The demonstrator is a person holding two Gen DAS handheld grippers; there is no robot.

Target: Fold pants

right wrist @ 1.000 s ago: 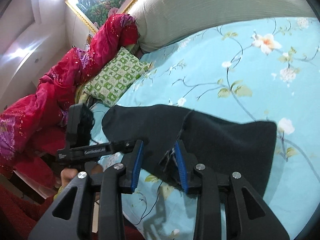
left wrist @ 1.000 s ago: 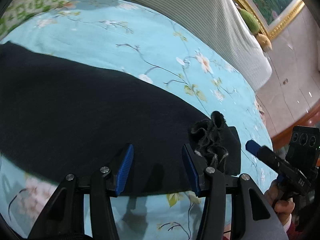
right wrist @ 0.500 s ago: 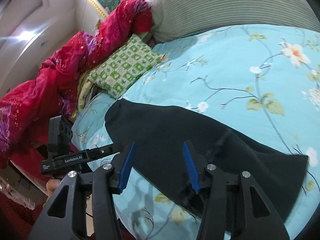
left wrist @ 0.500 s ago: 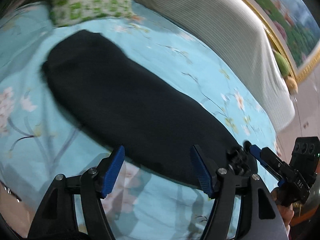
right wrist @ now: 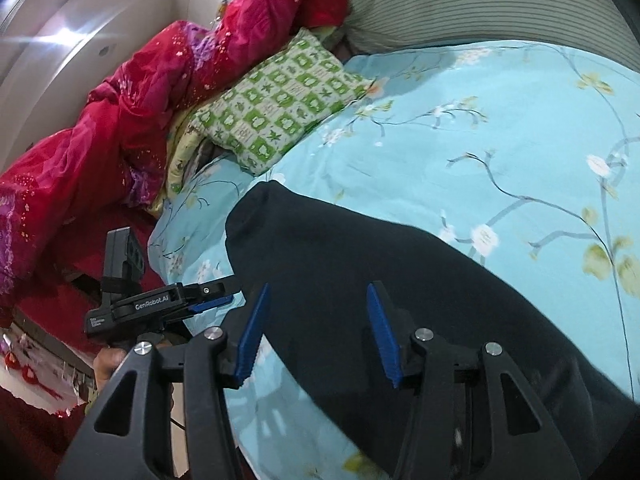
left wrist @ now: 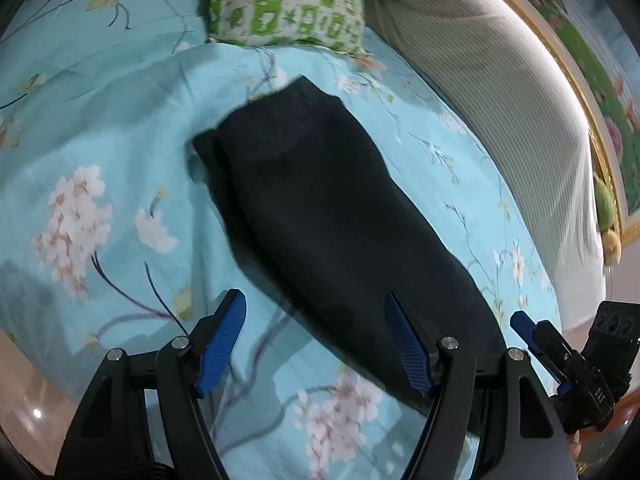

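**Black pants lie released on the bed, both claws free**

Black plastic and blue pads come first in each view. The left gripper (left wrist: 316, 344) has its jaws spread wide; they have just been opening, and nothing is pinched between them. The right gripper (right wrist: 316, 336) also stands apart, about half way, after opening too, and it holds no cloth.

Just beyond them, the pants (left wrist: 320, 216) lie flat as one long dark strip across the bedsheet (left wrist: 100, 120), which is light blue with flowers. I judge that one fold along the length is done and both hands are letting go. The next move probably calls for taking one narrow end with both claws and bringing it over to the other end, keeping the edges even.

Farther away, a green checked pillow (right wrist: 280, 104) rests at the head, beside a red blanket (right wrist: 120, 132). Behind them rise a striped headboard (left wrist: 500, 100) and a painting with a gold frame (left wrist: 600, 92).
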